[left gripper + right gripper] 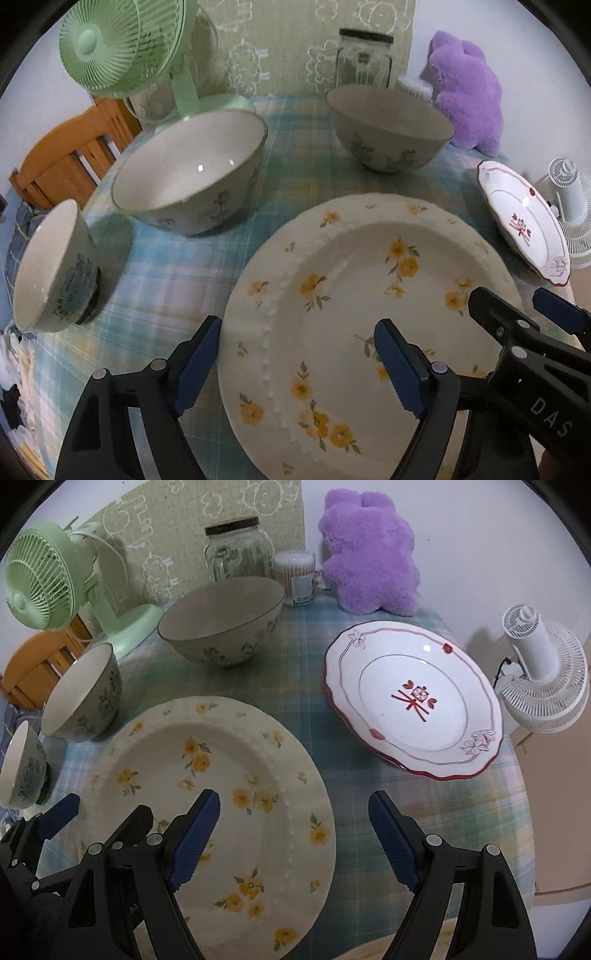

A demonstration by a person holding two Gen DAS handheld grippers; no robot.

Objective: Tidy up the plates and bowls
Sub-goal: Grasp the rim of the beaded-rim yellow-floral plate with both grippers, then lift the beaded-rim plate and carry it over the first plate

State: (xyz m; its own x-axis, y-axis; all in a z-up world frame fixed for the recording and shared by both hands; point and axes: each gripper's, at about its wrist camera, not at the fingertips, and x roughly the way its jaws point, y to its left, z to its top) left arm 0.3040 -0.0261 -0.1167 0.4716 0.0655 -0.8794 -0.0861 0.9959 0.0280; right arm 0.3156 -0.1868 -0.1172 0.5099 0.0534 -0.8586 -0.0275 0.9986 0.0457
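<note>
A cream plate with yellow flowers (369, 314) (207, 812) lies at the front of the table. My left gripper (299, 365) is open over its left rim. My right gripper (295, 842) is open over its right rim; it also shows in the left wrist view (517, 310). A white plate with red trim (413, 701) (524, 225) lies to the right. Two large grey-green bowls (192, 173) (388, 129) and one small bowl (51, 266) stand behind and to the left; the right wrist view shows them as the far bowl (221, 620), the middle bowl (85, 698) and the small bowl (22, 768).
A green fan (48, 579), glass jar (236, 550), cotton swab box (297, 576) and purple plush (369, 554) stand along the back. A white fan (543, 672) sits off the right edge. A wooden chair (70, 155) is at the left.
</note>
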